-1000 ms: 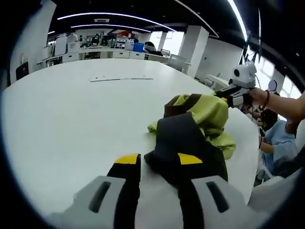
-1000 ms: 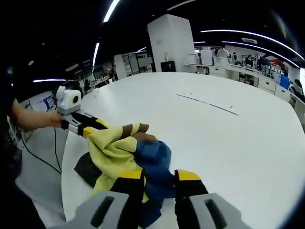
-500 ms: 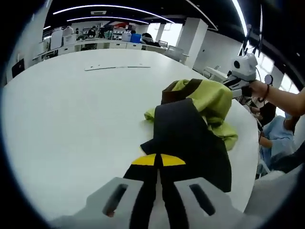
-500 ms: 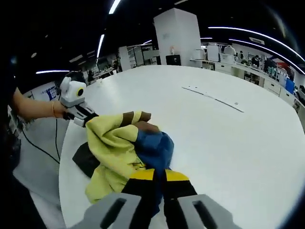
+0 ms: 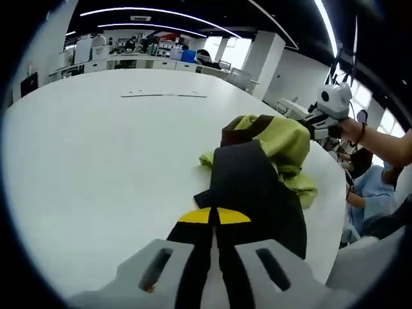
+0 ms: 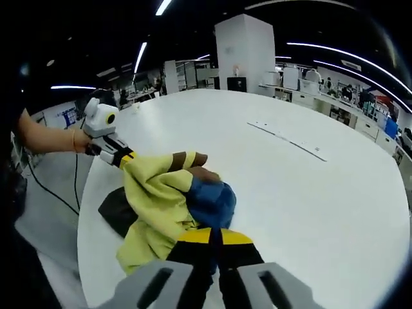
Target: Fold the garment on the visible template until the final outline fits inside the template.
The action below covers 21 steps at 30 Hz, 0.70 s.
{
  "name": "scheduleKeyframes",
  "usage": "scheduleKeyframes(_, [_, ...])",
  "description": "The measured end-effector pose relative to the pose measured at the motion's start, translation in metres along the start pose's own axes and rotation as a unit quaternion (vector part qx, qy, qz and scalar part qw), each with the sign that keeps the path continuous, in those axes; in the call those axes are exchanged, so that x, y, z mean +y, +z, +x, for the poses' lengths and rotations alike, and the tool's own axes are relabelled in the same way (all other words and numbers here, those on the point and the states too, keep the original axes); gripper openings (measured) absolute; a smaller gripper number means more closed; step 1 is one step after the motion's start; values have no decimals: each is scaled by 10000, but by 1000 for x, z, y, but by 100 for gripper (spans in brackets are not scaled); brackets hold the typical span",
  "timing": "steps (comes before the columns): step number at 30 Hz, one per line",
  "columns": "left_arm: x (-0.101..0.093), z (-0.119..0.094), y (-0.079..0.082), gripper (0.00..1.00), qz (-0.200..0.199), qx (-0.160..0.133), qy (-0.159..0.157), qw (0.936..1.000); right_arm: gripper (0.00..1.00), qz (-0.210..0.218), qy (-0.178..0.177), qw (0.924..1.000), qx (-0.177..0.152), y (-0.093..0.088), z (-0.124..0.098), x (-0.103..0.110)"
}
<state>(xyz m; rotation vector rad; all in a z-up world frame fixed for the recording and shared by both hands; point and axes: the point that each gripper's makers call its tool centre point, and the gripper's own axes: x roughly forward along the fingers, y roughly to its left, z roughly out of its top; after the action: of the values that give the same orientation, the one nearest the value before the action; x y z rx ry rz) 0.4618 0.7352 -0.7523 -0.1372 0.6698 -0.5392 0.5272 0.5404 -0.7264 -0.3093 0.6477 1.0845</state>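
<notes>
Zero folds done as far as I can judge: the garment [image 6: 164, 203] is a crumpled yellow, blue and dark heap near the table's [image 5: 96, 154] edge, with each gripper's jaws pinched together on a bit of it, the left gripper [image 5: 214, 215] at 6 o'clock in its view and the right gripper [image 6: 212, 236] likewise. What might be the template [image 6: 290, 140] is a thin strip well apart at 2 o'clock on the big white table, so pretty much everything's left, and the room behind is an open office with desks and ceiling light strips.

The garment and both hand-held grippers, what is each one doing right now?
Garment: bunched in a crumpled heap on the white table, not folded flat, pinched at two spots.
Left hand-held gripper: jaws shut on the garment's dark part.
Right hand-held gripper: jaws shut on the garment near its blue part.
Template strip: lying flat on the table, apart from the garment.
</notes>
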Motion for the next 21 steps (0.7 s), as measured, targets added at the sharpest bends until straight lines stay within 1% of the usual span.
scheduleKeyframes(2, [-1, 0, 2, 0, 52, -31, -8, 10000, 0, -2, 8, 10000, -16, 1, -1, 1])
scheduleKeyframes(4, [0, -2, 4, 0, 137, -37, 54, 9999, 0, -9, -21, 10000, -13, 1, -2, 0])
scheduleKeyframes(6, [1, -5, 9, 0, 195, -97, 107, 9997, 0, -12, -99, 9999, -47, 3, -4, -2])
scheduleKeyframes(11, [9, -19, 36, 0, 182, -461, 316, 9983, 0, 79, -304, 9993, -198, 12, -15, -10])
scheduleKeyframes(13, [10, -21, 42, 0, 141, -579, 330, 9977, 0, 54, -403, 9989, -227, 16, -21, -13])
scheduleKeyframes(15, [10, -23, 48, 0, 153, -627, 376, 9972, 0, 54, -507, 9984, -250, 20, -27, -18])
scheduleKeyframes(18, [12, -25, 58, 0, 306, -704, 532, 9956, 0, 56, -692, 9971, -308, 25, -37, -27])
scheduleKeyframes(21, [14, -27, 73, 0, 301, -903, 645, 9934, 0, 152, -822, 9958, -361, 30, -46, -38])
